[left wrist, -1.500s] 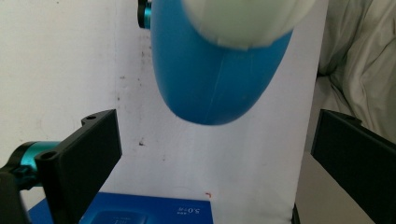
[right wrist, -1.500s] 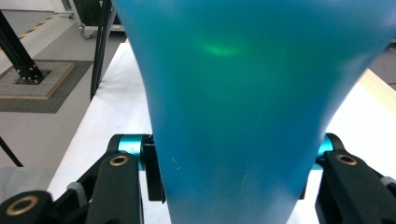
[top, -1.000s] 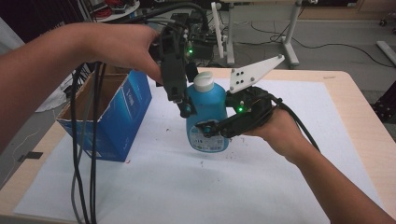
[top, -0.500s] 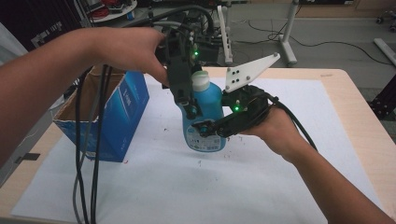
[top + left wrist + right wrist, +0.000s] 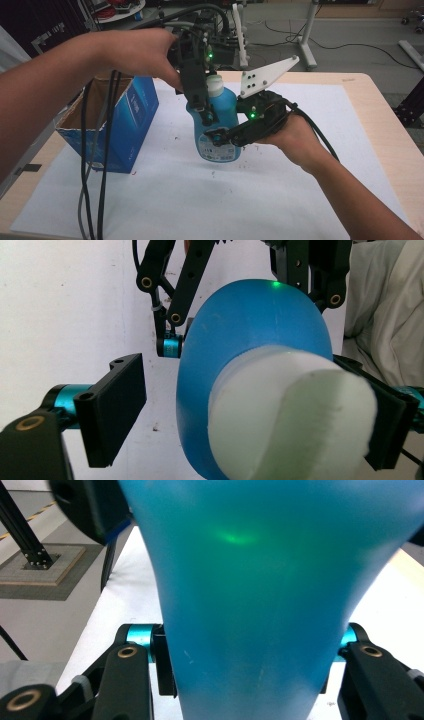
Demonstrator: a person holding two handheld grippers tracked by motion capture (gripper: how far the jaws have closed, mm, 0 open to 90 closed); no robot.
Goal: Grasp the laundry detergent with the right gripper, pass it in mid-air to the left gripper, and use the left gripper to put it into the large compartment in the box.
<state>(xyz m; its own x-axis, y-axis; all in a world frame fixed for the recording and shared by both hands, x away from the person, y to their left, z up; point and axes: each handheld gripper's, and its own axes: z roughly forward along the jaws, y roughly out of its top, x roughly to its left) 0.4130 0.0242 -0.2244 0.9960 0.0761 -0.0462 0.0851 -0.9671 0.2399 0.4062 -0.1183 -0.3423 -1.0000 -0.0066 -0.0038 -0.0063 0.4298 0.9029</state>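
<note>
- A blue plastic detergent bottle with a white screw cap (image 5: 216, 125) stands roughly upright above the white paper sheet (image 5: 280, 200) that covers the pale wooden table (image 5: 390, 125); it sits near the middle of the high view.
- The right gripper (image 5: 225, 137) comes in from about four o'clock of the bottle and is clamped on its lower body; in the right gripper view the blue wall (image 5: 260, 605) presses against both pads.
- The left gripper (image 5: 202, 107) reaches down from about eleven o'clock over the bottle's neck. Its jaws have just been closing, with the white cap (image 5: 292, 415) between them.
- In the left gripper view one jaw lies against the cap's side at three o'clock, while the other, at nine o'clock, stands clear of it, so the jaws are apart and not yet gripping.
- An open blue cardboard box (image 5: 117, 127) stands at nine o'clock of the bottle, near it but not touching.
- Black cables (image 5: 97, 165) hang from the left gripper in front of the box.
</note>
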